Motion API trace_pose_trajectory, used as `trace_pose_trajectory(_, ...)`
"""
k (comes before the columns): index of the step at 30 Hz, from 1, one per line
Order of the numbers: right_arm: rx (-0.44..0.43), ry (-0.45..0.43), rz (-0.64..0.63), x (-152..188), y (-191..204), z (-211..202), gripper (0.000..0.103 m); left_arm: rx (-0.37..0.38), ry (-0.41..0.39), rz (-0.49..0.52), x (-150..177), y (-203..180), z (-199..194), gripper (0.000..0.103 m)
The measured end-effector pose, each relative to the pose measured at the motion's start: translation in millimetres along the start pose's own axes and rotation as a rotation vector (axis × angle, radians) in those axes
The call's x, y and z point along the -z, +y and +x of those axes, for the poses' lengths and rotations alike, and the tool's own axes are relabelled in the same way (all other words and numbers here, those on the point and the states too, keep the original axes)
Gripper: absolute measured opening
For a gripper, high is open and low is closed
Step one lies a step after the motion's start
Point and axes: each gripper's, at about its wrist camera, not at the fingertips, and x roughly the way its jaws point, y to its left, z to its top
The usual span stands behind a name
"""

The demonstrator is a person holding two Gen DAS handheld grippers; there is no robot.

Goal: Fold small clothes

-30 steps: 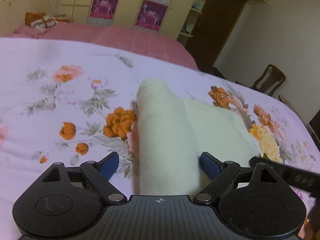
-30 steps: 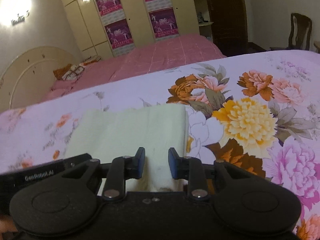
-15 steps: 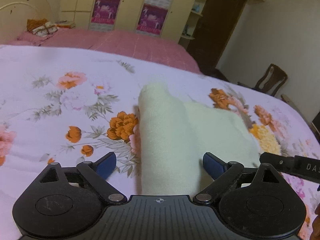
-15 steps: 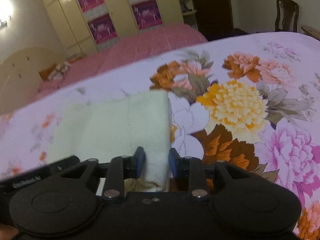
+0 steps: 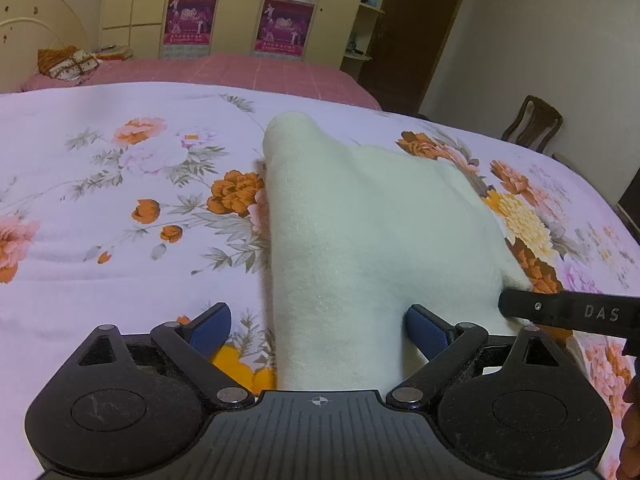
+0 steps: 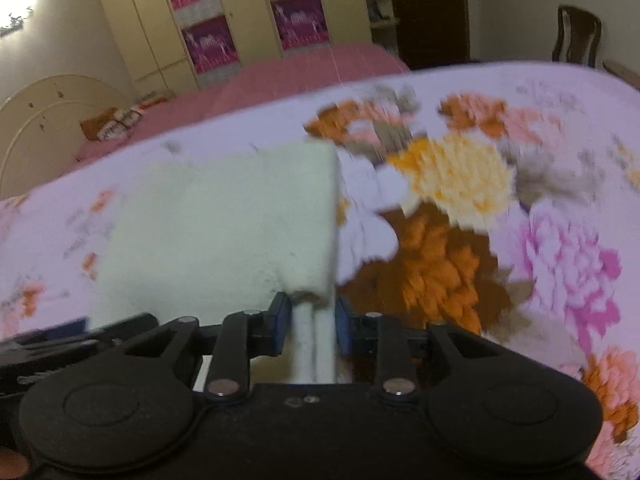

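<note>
A pale cream cloth (image 5: 360, 232) lies folded on the floral bedspread (image 5: 120, 200). In the left wrist view its near end runs between the wide-open blue pads of my left gripper (image 5: 318, 326), which do not touch it. In the right wrist view my right gripper (image 6: 312, 320) is shut on the near right corner of the cream cloth (image 6: 224, 224), pinching a doubled edge. The right gripper's black body shows at the right edge of the left wrist view (image 5: 568, 312).
A pink bed (image 5: 240, 72) lies beyond the floral spread, with cushions (image 5: 68, 62) at its headboard. Wardrobes with posters (image 5: 280, 8) line the back wall. A dark wooden chair (image 5: 532, 124) stands at the right.
Both grippers have lifted and the cloth's near edge has risen with the right gripper. The right view is now blurred by motion. The left gripper stays open.
</note>
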Motion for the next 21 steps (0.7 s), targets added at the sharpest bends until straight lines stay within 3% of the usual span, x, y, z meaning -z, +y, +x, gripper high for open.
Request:
trace_pose_trajectory(11, -0.057, 0.015, 0.000, 20.1, 4.4, -42.7, 0.026, 0.017, 0.031, 0.040, 7.4, -11.9, -15.0, 0.093)
trace_pose_trajectory(21, -0.060, 0.062, -0.029, 65.3, 8.0, -65.5, 0.024, 0.027, 0.018, 0.096, 45.6, -12.5, -40.0, 0.093)
